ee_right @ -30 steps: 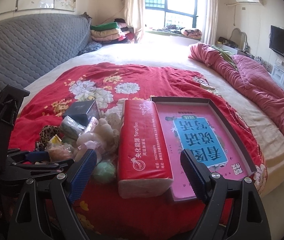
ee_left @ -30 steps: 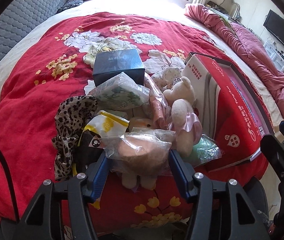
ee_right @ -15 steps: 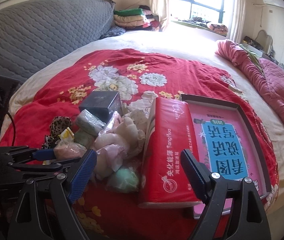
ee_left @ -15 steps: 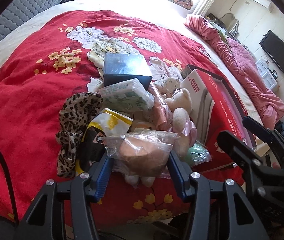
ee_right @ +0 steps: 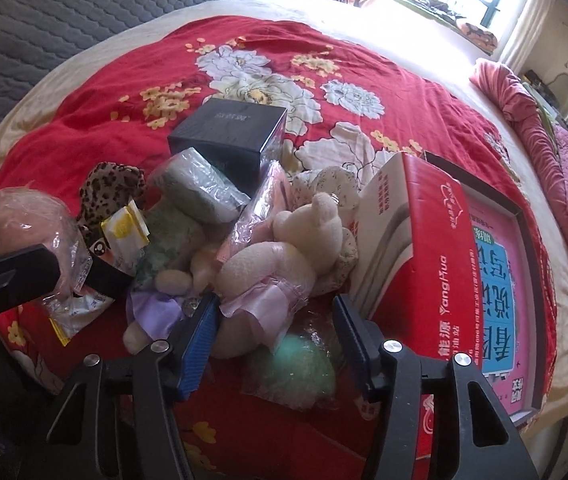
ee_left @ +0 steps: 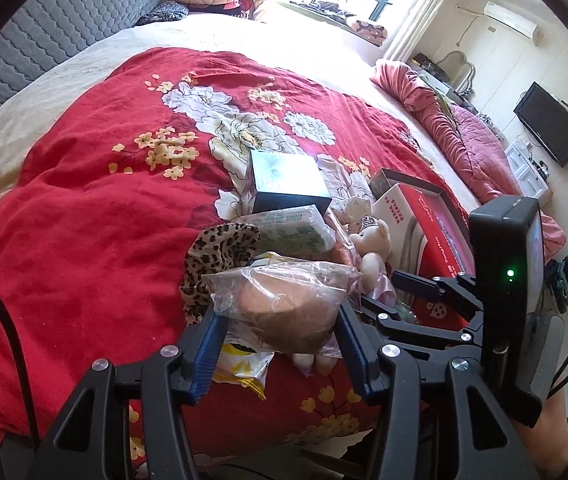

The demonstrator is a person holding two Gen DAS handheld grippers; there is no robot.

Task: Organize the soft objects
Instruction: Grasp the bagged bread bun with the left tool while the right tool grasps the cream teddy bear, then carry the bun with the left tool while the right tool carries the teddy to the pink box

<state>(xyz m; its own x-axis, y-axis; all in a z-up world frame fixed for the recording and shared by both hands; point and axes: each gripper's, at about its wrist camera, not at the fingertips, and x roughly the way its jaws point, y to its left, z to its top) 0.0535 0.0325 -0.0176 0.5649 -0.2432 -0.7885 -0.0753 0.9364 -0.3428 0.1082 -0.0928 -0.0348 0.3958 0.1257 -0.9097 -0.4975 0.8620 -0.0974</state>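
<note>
Two handheld grippers over a pile of soft objects on a bed (ee_left: 84, 208) with a red floral blanket.

Left gripper (ee_left: 280, 344), fingers (ee_left: 208, 352) pinching a bagged pink plush (ee_left: 284, 304) and holding it clear of the blanket, at the near edge of the pile. Right gripper (ee_right: 276, 340), fingers (ee_right: 198, 344) half spread, just closing in, straddling the pink skirt of a cream teddy bear (ee_right: 284, 248) and the far edge of a bagged green plush (ee_right: 303, 364); whether the pads press either cannot be told. Behind these, a leopard-print cloth (ee_right: 112, 188) at left, wrapped tissue packs (ee_right: 200, 188) in the middle, a dark box (ee_right: 232, 132) at the far side. To the right, a red tissue carton (ee_right: 431, 264) leaning against a shallow tray holding a pink book (ee_right: 499, 288).
</note>
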